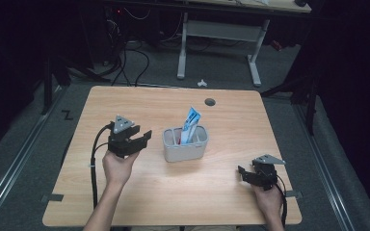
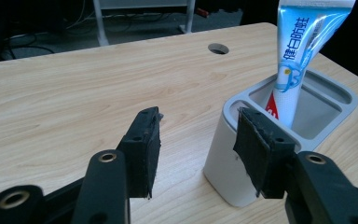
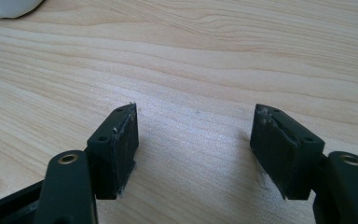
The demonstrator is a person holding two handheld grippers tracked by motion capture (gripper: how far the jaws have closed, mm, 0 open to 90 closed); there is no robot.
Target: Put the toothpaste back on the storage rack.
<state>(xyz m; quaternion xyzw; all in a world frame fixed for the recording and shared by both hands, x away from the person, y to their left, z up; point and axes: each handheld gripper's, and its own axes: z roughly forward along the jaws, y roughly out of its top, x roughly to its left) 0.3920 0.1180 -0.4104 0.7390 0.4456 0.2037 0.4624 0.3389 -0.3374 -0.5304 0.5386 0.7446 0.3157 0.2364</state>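
High view looks down over the whole table [image 1: 125, 202]; the left gripper view sits close, sharing the holder [image 1: 185, 144]; the right gripper view perhaps glimpses it.

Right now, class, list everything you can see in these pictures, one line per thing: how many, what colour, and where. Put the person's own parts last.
table: one, light wood, fills the middle of the high view.
cable hole: one, dark, near the table's far edge.
holder: one, pale grey, with compartments, at the table's centre.
toothpaste tube: one, blue and white, standing tilted in a holder compartment.
desk frame: one, white, on the floor beyond the table.
floor cables: several, black, beyond the far left corner.
left gripper: one, black, open, just left of the holder.
right gripper: one, black, open, near the table's right front.
hands: two, each holding a gripper.
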